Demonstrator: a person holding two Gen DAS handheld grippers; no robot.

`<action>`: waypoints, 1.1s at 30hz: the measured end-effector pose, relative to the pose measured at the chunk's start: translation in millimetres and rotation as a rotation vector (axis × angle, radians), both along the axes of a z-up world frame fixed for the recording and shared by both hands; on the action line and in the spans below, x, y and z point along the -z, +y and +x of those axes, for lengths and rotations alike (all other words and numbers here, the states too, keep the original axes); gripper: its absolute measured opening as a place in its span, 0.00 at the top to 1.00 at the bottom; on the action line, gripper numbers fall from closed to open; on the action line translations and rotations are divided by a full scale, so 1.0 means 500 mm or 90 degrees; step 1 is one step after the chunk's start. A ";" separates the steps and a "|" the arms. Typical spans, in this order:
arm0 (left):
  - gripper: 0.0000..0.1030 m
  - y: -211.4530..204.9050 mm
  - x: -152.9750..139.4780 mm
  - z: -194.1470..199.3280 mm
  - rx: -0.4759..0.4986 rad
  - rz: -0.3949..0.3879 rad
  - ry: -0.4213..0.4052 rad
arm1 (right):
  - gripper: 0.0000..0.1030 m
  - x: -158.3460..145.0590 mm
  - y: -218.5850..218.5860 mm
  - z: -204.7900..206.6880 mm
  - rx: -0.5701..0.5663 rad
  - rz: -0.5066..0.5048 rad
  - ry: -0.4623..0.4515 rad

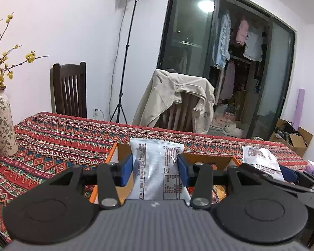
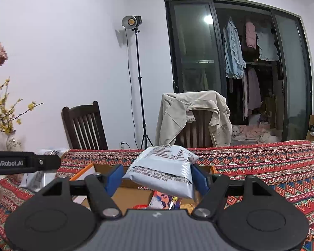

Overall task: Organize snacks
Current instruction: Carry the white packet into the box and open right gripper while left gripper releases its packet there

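Snack packet, white, is sitting pinched upright in the left gripper above an orange-edged cardboard box. A second white packet is lying crosswise, clamped in the right gripper over colourful snacks inside that box. Vase and two chairs are bordering the patterned tablecloth.

both wrist views face chairs, low over table.

1. Orange-rimmed box: interior mostly hidden behind the left gripper and its white packet; contents unreadable.
2. Packet print: too small to read in either view.
3. Right gripper: its packet covers most of the colourful wrapper lying below.
4. Vase in the right view: base hidden behind a black bar.
5. Cardboard carton by the door: contents dark, indistinct.
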State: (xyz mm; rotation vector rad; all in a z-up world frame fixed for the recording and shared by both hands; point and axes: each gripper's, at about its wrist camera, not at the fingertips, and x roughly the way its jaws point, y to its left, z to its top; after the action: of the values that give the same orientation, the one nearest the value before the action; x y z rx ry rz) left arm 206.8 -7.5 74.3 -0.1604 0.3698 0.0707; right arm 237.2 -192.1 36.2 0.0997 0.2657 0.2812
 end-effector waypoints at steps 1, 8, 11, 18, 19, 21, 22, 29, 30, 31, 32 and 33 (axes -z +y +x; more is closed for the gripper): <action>0.55 0.001 0.002 0.015 -0.005 -0.002 0.002 | 0.32 0.002 0.001 0.013 0.003 0.003 0.002; 0.55 0.022 0.053 0.092 -0.048 -0.007 0.015 | 0.32 0.053 -0.007 0.069 0.013 0.021 0.021; 0.55 0.028 0.082 0.111 -0.046 0.001 0.045 | 0.32 0.076 -0.006 0.085 0.002 0.016 0.046; 0.55 0.023 0.108 0.116 -0.038 0.012 0.065 | 0.32 0.086 0.005 0.096 -0.011 0.012 0.067; 0.54 0.023 0.110 0.115 -0.038 0.012 0.066 | 0.32 0.087 0.005 0.096 -0.007 0.010 0.066; 0.54 0.025 0.112 0.114 -0.040 0.008 0.062 | 0.28 0.087 0.003 0.096 -0.006 0.009 0.068; 0.49 0.026 0.112 0.112 -0.040 0.008 0.060 | 0.26 0.088 0.003 0.096 -0.004 0.009 0.071; 0.00 0.029 0.102 0.088 -0.054 -0.004 0.024 | 0.02 0.093 0.003 0.085 0.003 -0.001 0.070; 0.00 0.031 0.101 0.086 -0.052 -0.010 0.022 | 0.00 0.093 0.002 0.083 0.006 0.000 0.069; 0.00 0.031 0.099 0.085 -0.050 -0.013 0.022 | 0.00 0.093 0.001 0.083 0.007 0.001 0.070; 0.00 0.034 0.098 0.086 -0.051 -0.014 0.023 | 0.00 0.095 0.000 0.080 0.008 0.002 0.071; 0.00 0.034 0.098 0.085 -0.052 -0.013 0.022 | 0.00 0.094 -0.001 0.080 0.009 0.003 0.071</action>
State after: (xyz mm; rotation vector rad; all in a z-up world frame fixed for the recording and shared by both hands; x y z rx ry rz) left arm 249.5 9.8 25.2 -0.1948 0.3990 0.1497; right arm 277.1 -192.5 -11.0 0.1224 0.3743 0.2628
